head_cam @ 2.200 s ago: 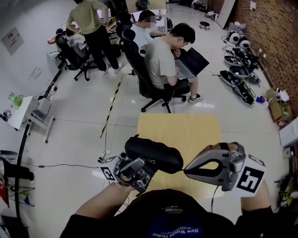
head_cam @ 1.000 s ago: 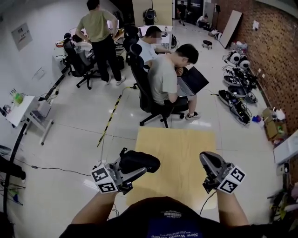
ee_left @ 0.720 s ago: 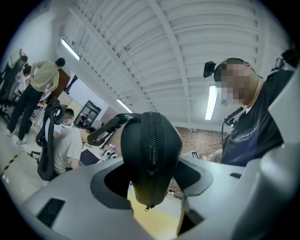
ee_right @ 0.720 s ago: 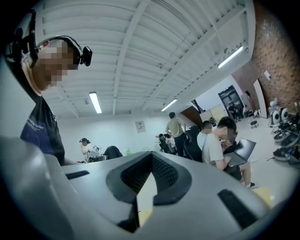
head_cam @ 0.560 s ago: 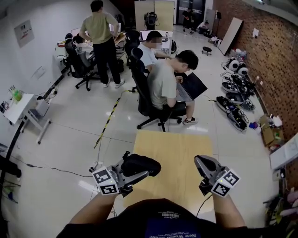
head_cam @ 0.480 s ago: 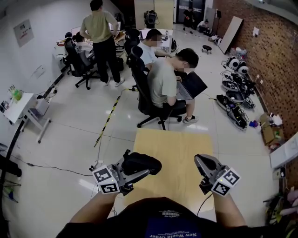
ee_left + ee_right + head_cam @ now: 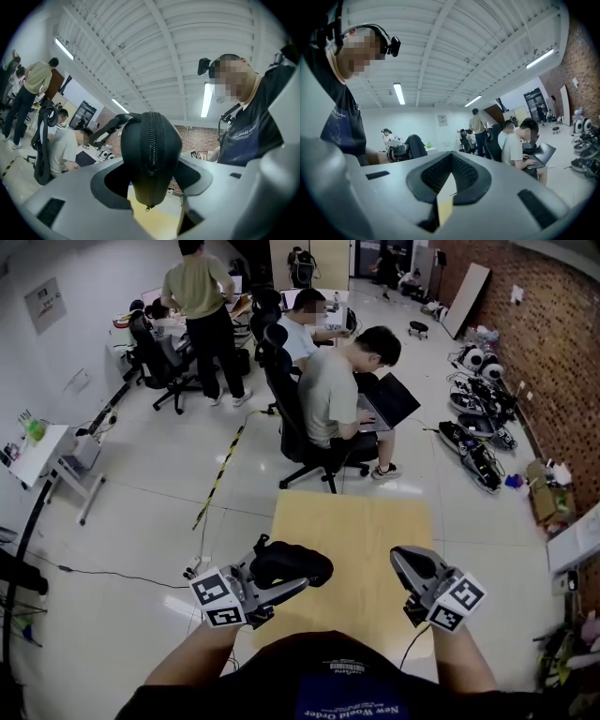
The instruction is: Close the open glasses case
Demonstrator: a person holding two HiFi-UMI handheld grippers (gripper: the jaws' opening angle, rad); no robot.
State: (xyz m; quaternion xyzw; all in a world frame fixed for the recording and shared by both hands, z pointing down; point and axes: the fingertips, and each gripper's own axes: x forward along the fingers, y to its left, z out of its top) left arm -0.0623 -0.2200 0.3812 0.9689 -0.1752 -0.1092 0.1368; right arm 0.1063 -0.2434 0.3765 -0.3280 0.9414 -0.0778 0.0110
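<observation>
The black glasses case is off the wooden table, held in the air above its near left part. My left gripper is shut on it, one jaw on each side. In the left gripper view the case stands end-on between the jaws; its two halves are together, and the zip pull hangs at the bottom. My right gripper is over the table's near right side, shut with nothing in it, well apart from the case. In the right gripper view its jaws meet, and the case shows far off at left.
Beyond the table's far edge a person sits in an office chair with a laptop. Other people and chairs are further back at desks. Equipment lies along the brick wall at right. A small white table stands at left.
Since the earliest frame both grippers have dropped away from the camera and drawn apart, the right one leaving the case. Over the last second they have hardly moved.
</observation>
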